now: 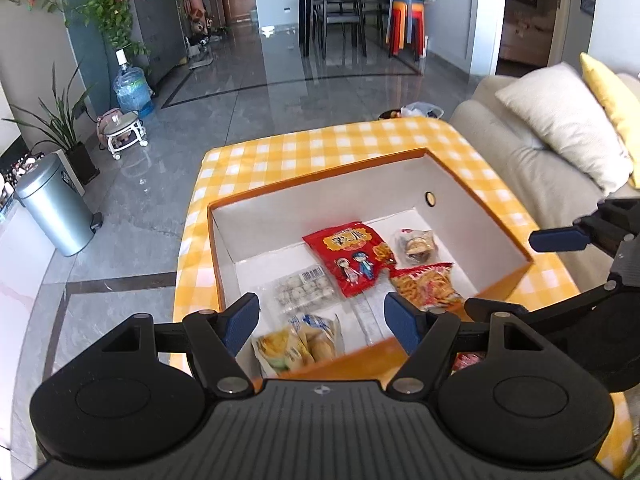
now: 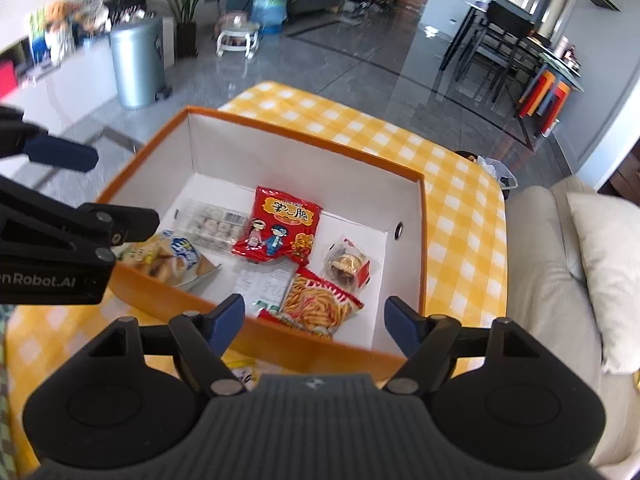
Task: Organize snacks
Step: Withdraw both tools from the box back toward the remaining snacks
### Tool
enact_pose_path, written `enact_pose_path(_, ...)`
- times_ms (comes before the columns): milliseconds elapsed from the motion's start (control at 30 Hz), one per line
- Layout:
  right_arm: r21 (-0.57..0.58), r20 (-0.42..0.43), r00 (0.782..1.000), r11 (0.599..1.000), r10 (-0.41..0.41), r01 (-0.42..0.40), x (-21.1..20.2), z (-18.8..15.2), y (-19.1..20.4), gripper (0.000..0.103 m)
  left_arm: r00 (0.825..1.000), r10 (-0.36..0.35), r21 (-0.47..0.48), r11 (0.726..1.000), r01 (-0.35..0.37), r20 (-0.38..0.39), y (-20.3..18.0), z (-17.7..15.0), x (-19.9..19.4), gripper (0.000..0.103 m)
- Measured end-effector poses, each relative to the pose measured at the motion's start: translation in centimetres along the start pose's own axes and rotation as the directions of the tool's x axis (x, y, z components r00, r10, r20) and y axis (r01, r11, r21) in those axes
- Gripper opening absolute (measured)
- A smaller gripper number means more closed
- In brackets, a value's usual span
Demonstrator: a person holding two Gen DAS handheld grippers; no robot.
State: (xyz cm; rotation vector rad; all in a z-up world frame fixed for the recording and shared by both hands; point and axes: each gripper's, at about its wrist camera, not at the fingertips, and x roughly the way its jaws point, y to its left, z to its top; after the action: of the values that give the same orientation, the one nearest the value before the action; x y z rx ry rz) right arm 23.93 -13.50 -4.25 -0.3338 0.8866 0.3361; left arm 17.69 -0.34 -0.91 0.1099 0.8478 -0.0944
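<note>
Yellow-and-white checked tablecloth (image 1: 320, 148) covers a low table centre frame, grey glossy tiled floor (image 1: 248, 92) around it, beige sofa (image 1: 532, 168) with a white cushion (image 1: 560, 120) at right, steel pedal bin (image 1: 52, 208) at left, water jug (image 1: 132, 88) upper left, dining table with chairs (image 1: 344, 0) top centre. Orange box with white interior (image 1: 360, 204) sits on the cloth and holds the snacks: red cartoon packet (image 1: 352, 256) in the middle, clear tray of round sweets (image 1: 304, 288) to its left, wrapped pastry (image 1: 416, 244) to its right, chip-stick bag (image 1: 428, 284) lower right, blue-yellow bag (image 1: 300, 340) against the near wall. Left gripper (image 1: 320, 320) hovers over the box's near edge, jaws wide apart, nothing between them. Right gripper (image 2: 316, 320) likewise over the near rim, jaws wide, empty.
</note>
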Motion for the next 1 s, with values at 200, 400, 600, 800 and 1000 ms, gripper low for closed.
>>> enact_pose_path(200,0.103,0.040,0.999,0.995,-0.008,0.004,-2.5,-3.8,0.2,0.074,1.000,-0.012,-0.016,1.000,0.012,0.005,-0.6,-3.3,-1.6,0.084)
enact_pose_path(400,0.199,0.039,0.999,0.980,-0.023,0.014,-3.7,-7.7,0.5,0.074,1.000,0.021,-0.026,0.999,-0.021,0.003,-1.3,-6.5,-2.0,0.084)
enact_pose_path(600,0.230,0.042,0.996,0.971,-0.077,0.066,-4.2,-11.7,1.3,0.075,0.999,-0.002,-0.071,0.997,-0.001,-0.052,-1.5,-9.4,-1.3,0.084)
enact_pose_path(800,0.257,0.004,0.999,0.965,-0.052,0.049,-3.3,-14.9,1.6,0.078,0.995,-0.052,-0.074,0.996,0.046,-0.090,-2.7,-11.9,-0.8,0.082)
enact_pose_path(1000,0.257,-0.038,0.998,0.965,-0.043,0.052,-1.6,-17.0,2.1,0.080,0.988,-0.078,-0.066,0.995,0.070,-0.131,-3.5,-13.0,-0.1,0.069)
